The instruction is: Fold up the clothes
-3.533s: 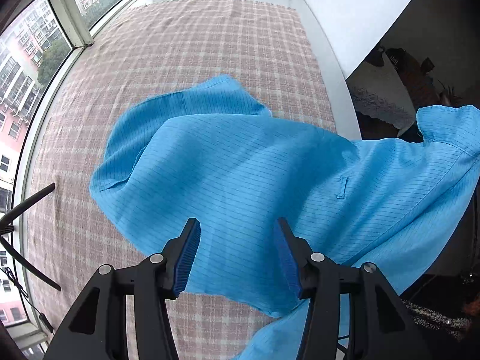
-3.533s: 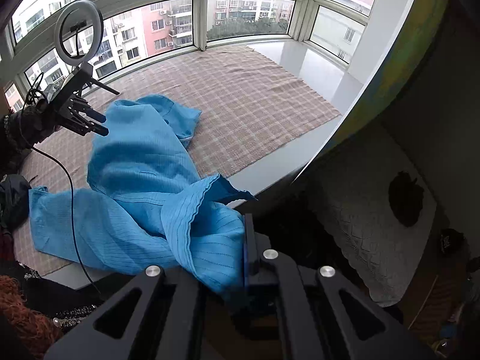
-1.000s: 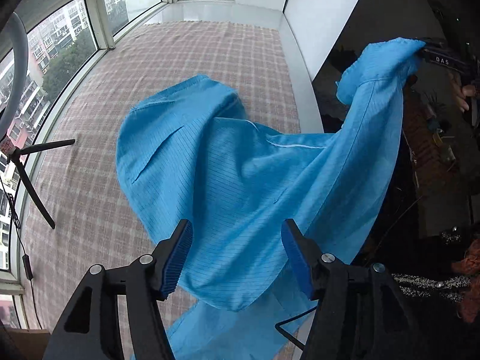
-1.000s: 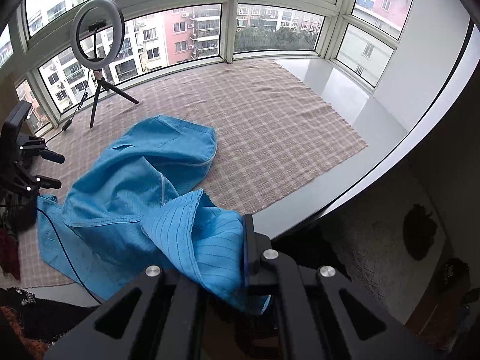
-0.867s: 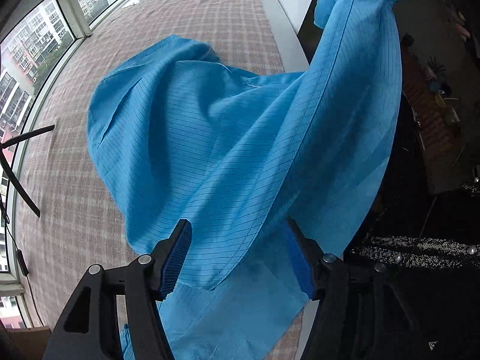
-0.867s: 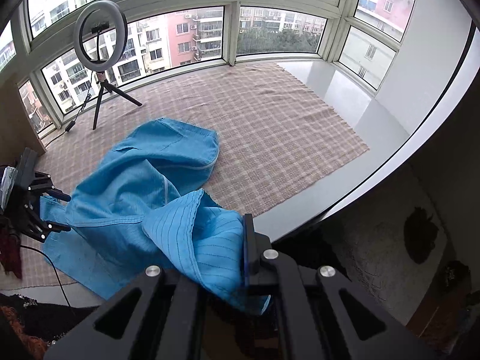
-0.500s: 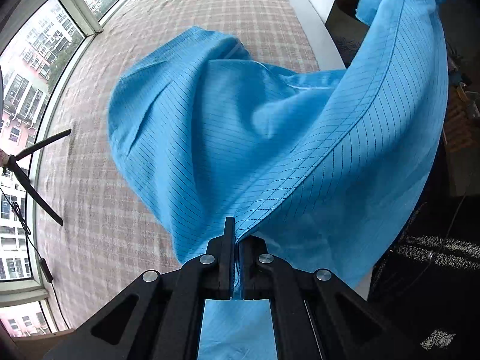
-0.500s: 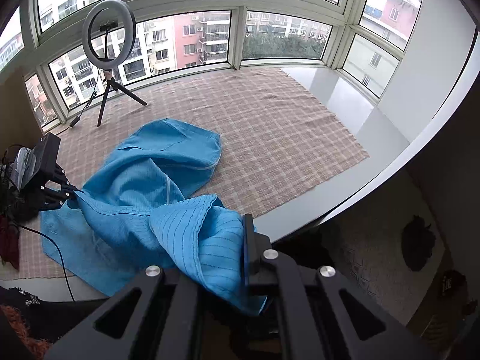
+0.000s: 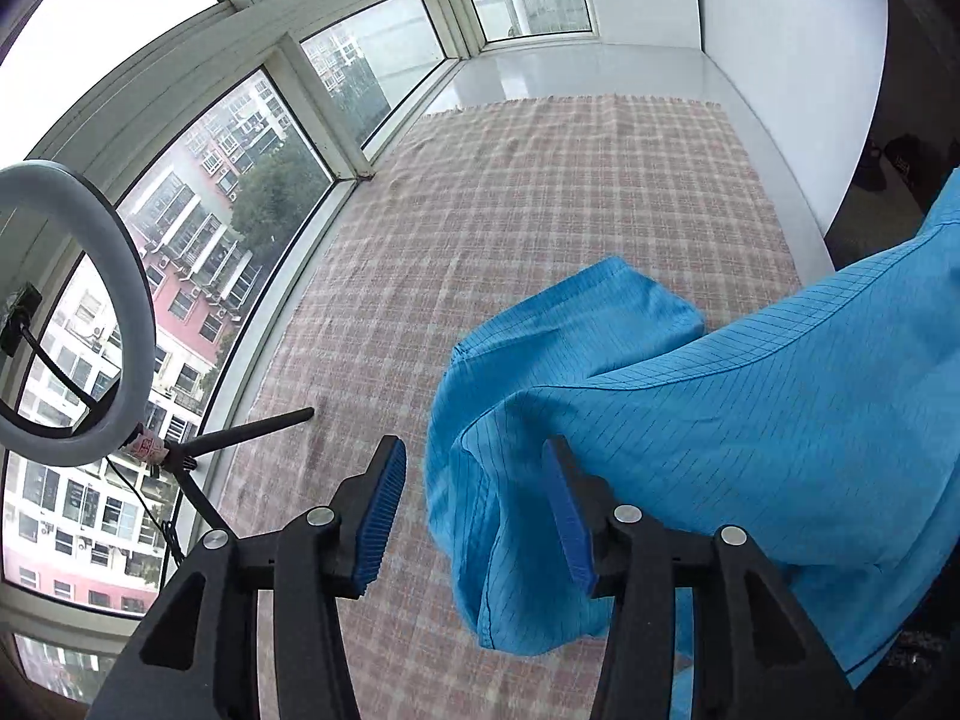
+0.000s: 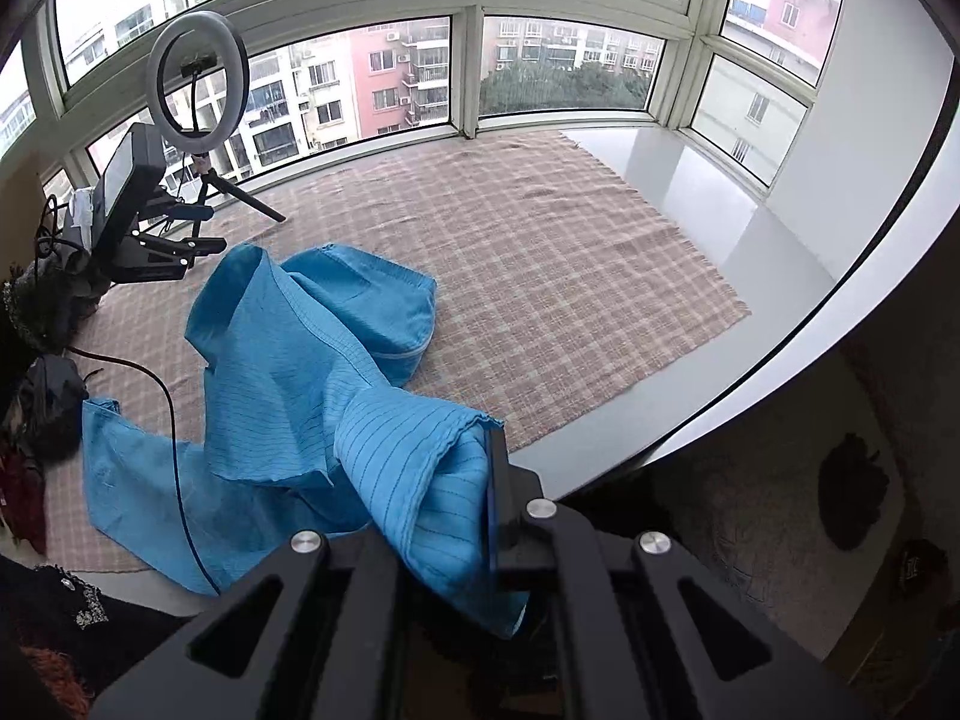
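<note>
beside the bay windows, on the checked mat [image 9: 540,228], the thin, limp blue garment [image 10: 312,360] lies half-heaped, one corner clamped in the right gripper [image 10: 489,480], the left gripper [image 9: 474,510] opening with a fold between its pads; grip hems or seams.

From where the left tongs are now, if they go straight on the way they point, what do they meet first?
Probably the hanging fold of the blue garment between the opening left tongs, near the right pad; behind it lies the checked cloth. Depth is unclear.
</note>
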Motion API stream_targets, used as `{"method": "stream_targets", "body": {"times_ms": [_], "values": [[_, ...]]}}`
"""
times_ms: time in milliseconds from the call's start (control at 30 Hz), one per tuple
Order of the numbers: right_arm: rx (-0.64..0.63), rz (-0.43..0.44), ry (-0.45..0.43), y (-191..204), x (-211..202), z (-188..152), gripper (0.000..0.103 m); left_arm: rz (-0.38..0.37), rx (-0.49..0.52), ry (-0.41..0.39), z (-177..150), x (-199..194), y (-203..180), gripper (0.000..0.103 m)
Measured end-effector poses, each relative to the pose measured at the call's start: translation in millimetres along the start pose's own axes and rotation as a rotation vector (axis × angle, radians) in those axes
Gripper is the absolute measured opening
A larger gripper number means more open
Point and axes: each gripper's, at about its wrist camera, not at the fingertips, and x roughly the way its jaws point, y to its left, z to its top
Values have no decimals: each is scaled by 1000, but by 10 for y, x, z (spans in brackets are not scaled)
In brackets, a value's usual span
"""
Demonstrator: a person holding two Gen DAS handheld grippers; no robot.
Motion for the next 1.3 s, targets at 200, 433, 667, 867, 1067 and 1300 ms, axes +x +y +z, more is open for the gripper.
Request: {"method": "stream_targets", "body": {"times_ms": [200,433,667,867,1067,1300], "values": [[-51,-2,2,112,63,200,2,-241,-16,-25,-658,-212,-1056,51],[-101,-6,-12,262,-6,378,2,-339,-175,-5,-622,106,-1401,51],[-105,-19,-42,308,-161,448,2,-335,-313,-35,-380,137,-927,1],[-119,6,-103,437,-335,570,2,31,-202,-218,-15,-1119,30,1],[-183,76,-137,833,-325,724,2,261,28,-201,21,-2217,176,1],[-190,41,-92,776,-128,717,2,-148,3,18,-635,-1472,-612,2]]}}
